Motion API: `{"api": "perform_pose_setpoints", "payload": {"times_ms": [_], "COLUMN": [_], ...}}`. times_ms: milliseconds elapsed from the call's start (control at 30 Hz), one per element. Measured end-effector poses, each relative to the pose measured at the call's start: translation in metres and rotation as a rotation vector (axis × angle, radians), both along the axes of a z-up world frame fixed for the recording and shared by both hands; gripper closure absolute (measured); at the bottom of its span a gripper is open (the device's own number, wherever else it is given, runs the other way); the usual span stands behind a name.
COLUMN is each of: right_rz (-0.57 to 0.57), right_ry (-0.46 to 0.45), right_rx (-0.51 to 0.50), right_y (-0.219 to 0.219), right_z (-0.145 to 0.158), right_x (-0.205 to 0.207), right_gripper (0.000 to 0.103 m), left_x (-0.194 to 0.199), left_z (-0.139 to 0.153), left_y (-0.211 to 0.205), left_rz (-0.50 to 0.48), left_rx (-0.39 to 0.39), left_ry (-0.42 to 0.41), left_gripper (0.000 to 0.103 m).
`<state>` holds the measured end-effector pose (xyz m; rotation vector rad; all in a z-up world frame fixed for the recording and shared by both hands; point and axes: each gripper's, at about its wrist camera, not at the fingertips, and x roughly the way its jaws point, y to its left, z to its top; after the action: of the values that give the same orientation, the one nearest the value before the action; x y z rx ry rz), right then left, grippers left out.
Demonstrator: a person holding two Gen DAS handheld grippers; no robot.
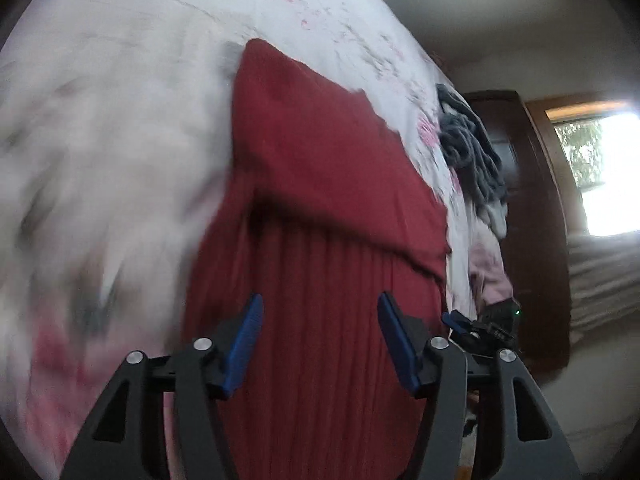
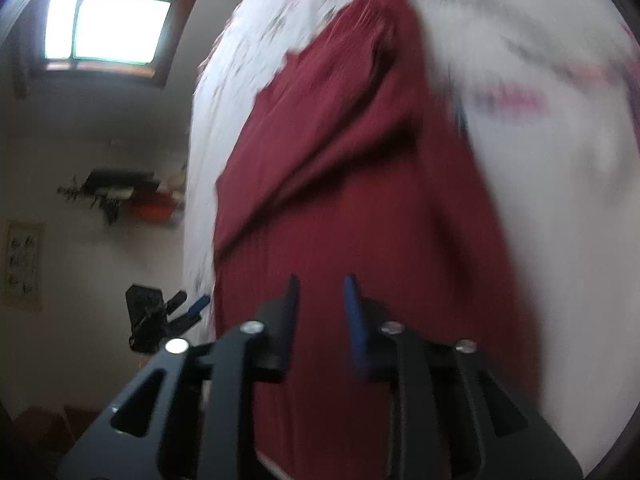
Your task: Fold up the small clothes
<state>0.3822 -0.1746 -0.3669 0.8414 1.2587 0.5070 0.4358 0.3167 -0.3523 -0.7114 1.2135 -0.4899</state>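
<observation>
The dark red ribbed knit garment (image 1: 320,208) lies spread on the white floral-printed bedsheet (image 1: 120,120), one part already doubled over the rest so that a thick fold edge crosses it. That flat layout probably serves the folding: the sheet gives a broad surface, and the loose heap of grey and pink clothes (image 1: 472,160) sits beyond the garment's far edge, out of the way.

The left gripper (image 1: 318,340) hovers over the garment's near, single-layer part with its blue-padded fingers (image 1: 244,344) spread wide and nothing between them; the fold edge lies just ahead of it. In the right wrist view the right gripper (image 2: 322,320) is over the same near part of the red garment (image 2: 352,184), its fingers set apart by a narrower gap, gripping nothing. Both views are motion-blurred, so whether either touches the cloth is unclear.
</observation>
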Motion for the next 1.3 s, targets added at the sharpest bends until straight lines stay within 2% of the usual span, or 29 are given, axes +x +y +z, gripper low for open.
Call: {"api": "perform_pose_setpoints", "payload": {"times_ms": [67,167,233,267,333,433,500,667,800,867,1100,1300], "right_rz": [0.030,0.014,-0.048,-0.076,-0.124,-0.131,-0.115,-0.063,-0.062,-0.051,-0.042,-0.040], "right_ry": [0.025,0.080,0.111,0.124,0.167,0.223,0.241,0.259,0.262,0.262,0.262,0.270], "right_rx": [-0.025,-0.066,-0.098,-0.102,-0.109,-0.082,-0.064,-0.076,-0.072,-0.078,-0.058,-0.049], "right_y": [-0.003,-0.024,-0.049,-0.057,-0.074,-0.078,-0.069,-0.059,-0.050,-0.044,-0.038,-0.042], "right_z": [0.005,0.008,0.011,0.011,0.005,-0.010,-0.016,-0.023,-0.022,-0.022,-0.022,-0.027], "right_x": [-0.040,-0.093,-0.134,-0.149,-0.178,-0.198,-0.204,-0.218,-0.221,-0.220,-0.213,-0.214], "right_gripper": [0.058,0.057,0.055,0.054,0.054,0.054,0.054,0.052,0.048,0.047,0.047,0.048], "left_x": [-0.041,-0.100,-0.133,-0.151,-0.184,-0.206,-0.220,-0.235,-0.234,-0.240,-0.225,-0.218], "left_z": [0.007,-0.004,-0.011,-0.016,-0.024,-0.035,-0.035,-0.040,-0.041,-0.042,-0.047,-0.043], "left_y": [0.009,0.023,0.034,0.041,0.056,0.057,0.057,0.050,0.041,0.051,0.036,0.019], "left_rz": [-0.005,-0.016,-0.005,0.015,0.054,0.046,0.043,0.044,0.029,0.028,-0.006,-0.061], "left_rx": [0.036,0.095,0.138,0.139,0.088,0.069,0.052,-0.002,-0.013,-0.014,0.002,-0.015], "left_ry": [0.006,0.075,0.114,0.137,0.177,0.228,0.232,0.252,0.266,0.271,0.294,0.282], "left_gripper": [0.033,0.033,0.033,0.033,0.033,0.033,0.032,0.030,0.030,0.030,0.028,0.026]}}
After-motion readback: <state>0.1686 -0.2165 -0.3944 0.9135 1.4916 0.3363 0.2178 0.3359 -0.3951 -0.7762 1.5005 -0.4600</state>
